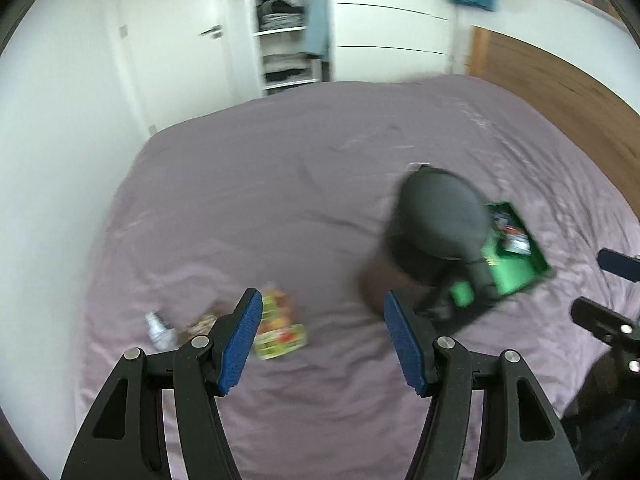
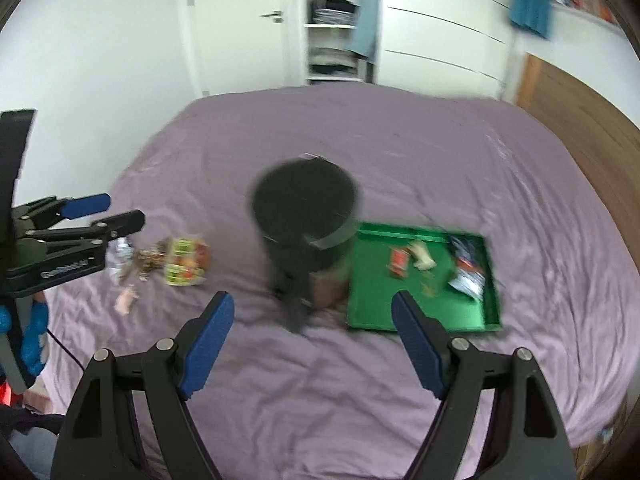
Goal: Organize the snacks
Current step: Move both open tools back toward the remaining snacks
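A green tray [image 2: 376, 304] lies on the purple bed, holding a red bar [image 2: 399, 261], a beige snack [image 2: 423, 258] and dark packets [image 2: 468, 268]; it also shows in the left wrist view [image 1: 520, 272]. A yellow-green snack box [image 2: 186, 262] lies left with loose wrappers [image 2: 120, 258]; it also shows in the left wrist view [image 1: 278, 328]. My left gripper [image 1: 323, 340] is open and empty above the bed beside the box. My right gripper [image 2: 314, 340] is open and empty, above the bed just in front of the tray.
A black round bin [image 2: 306, 220] stands between the snack pile and the tray, touching the tray's left side; it shows in the left wrist view [image 1: 438, 220]. A wooden headboard [image 2: 580, 120] is at the right. A white wardrobe [image 2: 440, 20] stands behind the bed.
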Tool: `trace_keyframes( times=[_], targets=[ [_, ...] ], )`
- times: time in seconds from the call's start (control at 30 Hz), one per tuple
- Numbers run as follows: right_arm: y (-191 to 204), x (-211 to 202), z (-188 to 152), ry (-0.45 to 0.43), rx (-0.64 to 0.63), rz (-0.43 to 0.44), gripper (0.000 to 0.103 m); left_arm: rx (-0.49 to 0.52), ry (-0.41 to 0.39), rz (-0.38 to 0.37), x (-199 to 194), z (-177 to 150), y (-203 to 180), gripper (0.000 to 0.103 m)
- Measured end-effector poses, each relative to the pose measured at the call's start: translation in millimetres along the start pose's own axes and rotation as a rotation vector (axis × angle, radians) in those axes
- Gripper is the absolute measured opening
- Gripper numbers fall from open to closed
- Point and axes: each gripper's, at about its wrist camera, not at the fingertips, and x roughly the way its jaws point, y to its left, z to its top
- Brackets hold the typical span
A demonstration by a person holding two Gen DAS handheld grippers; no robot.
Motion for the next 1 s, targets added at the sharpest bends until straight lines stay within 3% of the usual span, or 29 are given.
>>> trace_keyframes(
  times=[0.23, 0.53, 0.77, 1.0],
  targets=[
    [82, 34, 29, 0.019, -0.123, 0.158, 0.076, -0.144, 0.058, 0.139, 22, -35, 88, 0.057],
    [141, 112, 21, 0.125, -0.161, 0.278, 0.076, -0.254, 0.202, 0.311, 50, -112, 171, 0.057],
    [164, 171, 11, 0.181, -0.148, 0.285, 0.076, -0.293, 0.272, 0.315, 76, -146, 182, 0.057],
    [171, 211, 5, 0.218, -0.135, 0.268, 0.076, -0.296, 0.286, 0.284, 107, -145, 186, 0.057]
  ],
)
